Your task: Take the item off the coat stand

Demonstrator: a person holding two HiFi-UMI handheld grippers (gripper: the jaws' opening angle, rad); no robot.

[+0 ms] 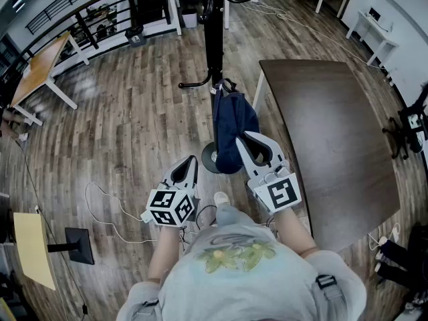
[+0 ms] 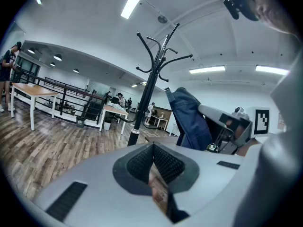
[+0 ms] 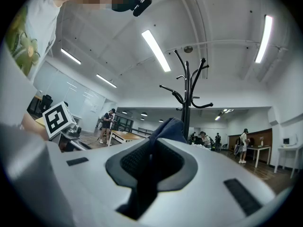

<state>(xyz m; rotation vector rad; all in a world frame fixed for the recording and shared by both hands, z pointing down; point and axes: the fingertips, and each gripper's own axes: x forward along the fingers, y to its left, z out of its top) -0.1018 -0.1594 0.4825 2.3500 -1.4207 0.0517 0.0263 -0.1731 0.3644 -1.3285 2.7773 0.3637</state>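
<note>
My right tool is clenched on the blue bag, which hangs low on the coat stand — the grasp looks made. Next I'd lift it up and clear. My left tool is clamped together, empty.

Coat stand, item and tables, as they stood around the person.
The coat stand stood straight ahead, with the item hanging just right of its pole, above the base. The right gripper was at the item's near side, jaws closed on it. The left gripper sat further left, apart from the item. A table stood to the right and a second table far left.
</note>
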